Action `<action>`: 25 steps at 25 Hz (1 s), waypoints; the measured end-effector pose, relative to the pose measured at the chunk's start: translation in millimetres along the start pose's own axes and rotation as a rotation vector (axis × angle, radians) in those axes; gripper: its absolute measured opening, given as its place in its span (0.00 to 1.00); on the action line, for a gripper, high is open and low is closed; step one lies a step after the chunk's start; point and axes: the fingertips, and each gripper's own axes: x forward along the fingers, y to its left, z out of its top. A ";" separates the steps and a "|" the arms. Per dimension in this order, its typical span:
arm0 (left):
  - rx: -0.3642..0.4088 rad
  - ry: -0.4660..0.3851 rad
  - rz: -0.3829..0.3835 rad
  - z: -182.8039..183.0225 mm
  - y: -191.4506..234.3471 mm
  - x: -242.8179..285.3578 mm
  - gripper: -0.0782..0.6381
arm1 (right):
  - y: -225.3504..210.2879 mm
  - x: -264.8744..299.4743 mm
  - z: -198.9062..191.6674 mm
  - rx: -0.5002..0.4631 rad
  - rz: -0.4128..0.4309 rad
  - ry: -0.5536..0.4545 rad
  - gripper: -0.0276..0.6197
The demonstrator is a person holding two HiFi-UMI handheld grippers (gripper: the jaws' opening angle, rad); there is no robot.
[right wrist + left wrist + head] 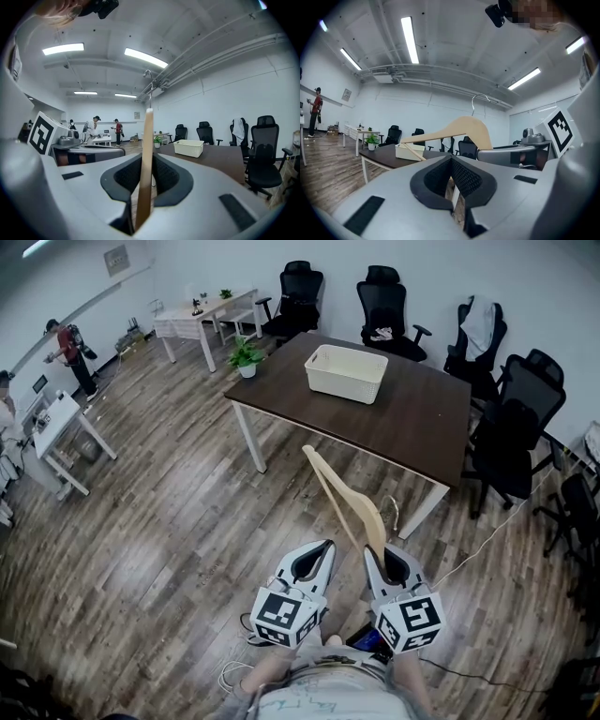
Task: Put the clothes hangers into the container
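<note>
A wooden clothes hanger (345, 498) with a metal hook sticks up and forward from my right gripper (376, 551), which is shut on its lower end. In the right gripper view the hanger (146, 164) stands edge-on between the pads, with its hook (149, 84) on top. My left gripper (325, 546) is level beside it, shut and holding nothing. From the left gripper view the hanger (464, 127) shows side-on to the right. The white container (346, 372) sits on the dark table (412, 418) ahead, well beyond both grippers.
Black office chairs (511, 442) line the table's far and right sides. A potted plant (246, 356) stands at its left corner. White desks (64, 423) and people (73, 352) are far left. Cables (487, 535) lie on the wood floor to the right.
</note>
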 end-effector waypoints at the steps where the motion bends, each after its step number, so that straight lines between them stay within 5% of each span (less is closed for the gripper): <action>1: 0.002 0.001 -0.005 1.9 6.3 3.5 0.12 | 0.2 7.2 1.4 0.001 0.000 0.000 0.14; 25: 0.003 0.026 -0.054 15.0 164.0 62.7 0.12 | 6.2 170.4 17.7 0.022 -0.037 0.004 0.14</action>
